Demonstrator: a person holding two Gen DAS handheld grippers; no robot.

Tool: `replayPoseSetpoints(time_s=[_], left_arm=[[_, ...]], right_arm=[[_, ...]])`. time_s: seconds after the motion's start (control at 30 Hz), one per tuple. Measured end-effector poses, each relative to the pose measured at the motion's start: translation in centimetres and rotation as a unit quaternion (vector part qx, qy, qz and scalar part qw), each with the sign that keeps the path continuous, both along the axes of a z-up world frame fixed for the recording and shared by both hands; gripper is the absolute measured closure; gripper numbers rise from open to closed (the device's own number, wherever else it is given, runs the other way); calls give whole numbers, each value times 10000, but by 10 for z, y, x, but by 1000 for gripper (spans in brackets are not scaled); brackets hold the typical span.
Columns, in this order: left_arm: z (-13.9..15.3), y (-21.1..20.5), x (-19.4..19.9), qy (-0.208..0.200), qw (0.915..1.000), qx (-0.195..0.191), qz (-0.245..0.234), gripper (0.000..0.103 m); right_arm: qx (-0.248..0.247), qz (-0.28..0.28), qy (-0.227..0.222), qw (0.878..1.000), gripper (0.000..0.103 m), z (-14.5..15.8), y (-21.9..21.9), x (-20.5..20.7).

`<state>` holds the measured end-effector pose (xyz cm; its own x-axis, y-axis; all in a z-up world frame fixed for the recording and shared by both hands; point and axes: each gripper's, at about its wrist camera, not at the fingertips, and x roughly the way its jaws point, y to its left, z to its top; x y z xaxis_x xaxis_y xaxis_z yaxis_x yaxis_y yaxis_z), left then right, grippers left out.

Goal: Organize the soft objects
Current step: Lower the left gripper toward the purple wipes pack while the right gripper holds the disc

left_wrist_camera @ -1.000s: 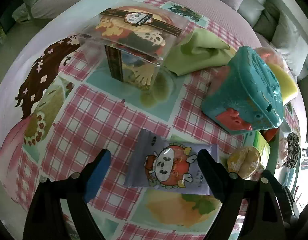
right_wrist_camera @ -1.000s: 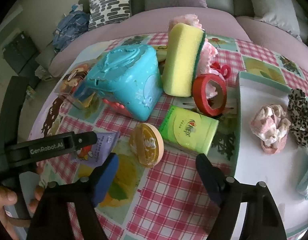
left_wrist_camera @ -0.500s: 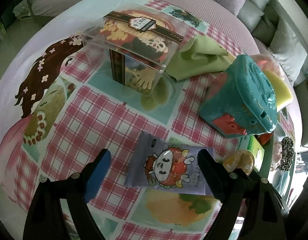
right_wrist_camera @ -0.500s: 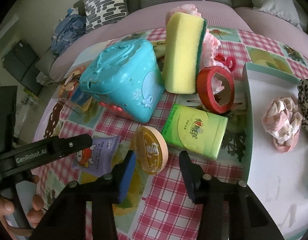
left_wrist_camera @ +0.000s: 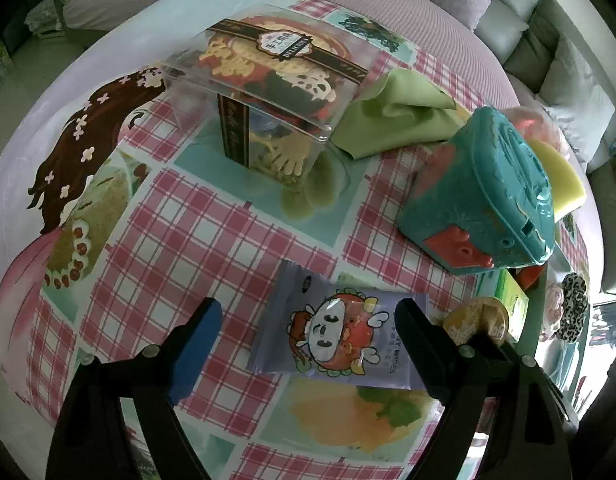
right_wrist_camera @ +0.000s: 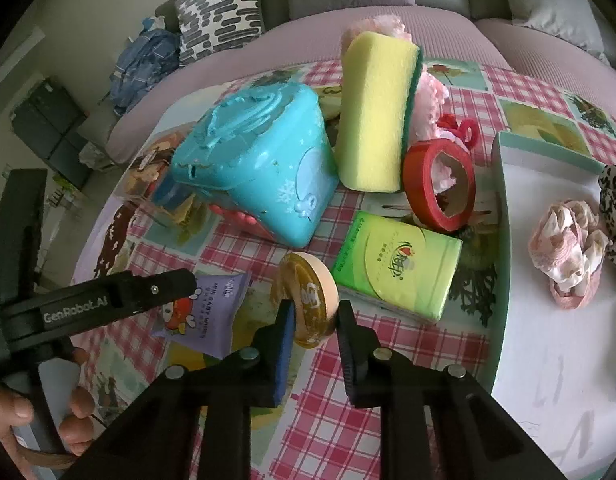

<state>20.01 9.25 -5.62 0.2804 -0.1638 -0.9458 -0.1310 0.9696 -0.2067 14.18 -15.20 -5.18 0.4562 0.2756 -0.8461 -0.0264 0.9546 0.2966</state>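
A round orange disc (right_wrist_camera: 308,296) with a shiny gold face stands on edge on the checked tablecloth. My right gripper (right_wrist_camera: 313,312) is closing on it, and both pads touch its sides. The disc (left_wrist_camera: 473,320) also shows at the right edge of the left wrist view. My left gripper (left_wrist_camera: 308,306) hangs open over a purple wipes pack (left_wrist_camera: 339,336) with a cartoon print, its right finger at the pack's right end. One left finger (right_wrist_camera: 148,292) reaches in over that pack (right_wrist_camera: 206,312) in the right wrist view.
A teal toy case (right_wrist_camera: 260,164), yellow sponge (right_wrist_camera: 373,120), red tape roll (right_wrist_camera: 437,184) and green tissue pack (right_wrist_camera: 395,264) crowd behind the disc. A white tray (right_wrist_camera: 503,208) at right holds scrunchies (right_wrist_camera: 563,248). A clear box (left_wrist_camera: 276,92) and green cloth (left_wrist_camera: 395,116) lie farther back.
My right gripper's jaws have narrowed from wide apart to touching the orange disc, and it has moved closer to the disc. The left gripper shifted slightly and stays open over the wipes pack.
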Motion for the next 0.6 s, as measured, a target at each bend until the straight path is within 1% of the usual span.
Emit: replayPoseSetpoints(time_s=[0.33,0.6], left_arm=[[0,-9,0,-7,9999,16,-116,14],[9,-25,-7,-106,9988,178,-439,14]], right_arm=[[41,4,11,10000,82,4,-4,-5],[92,-95,-28,9999,82,10,-14,-11]])
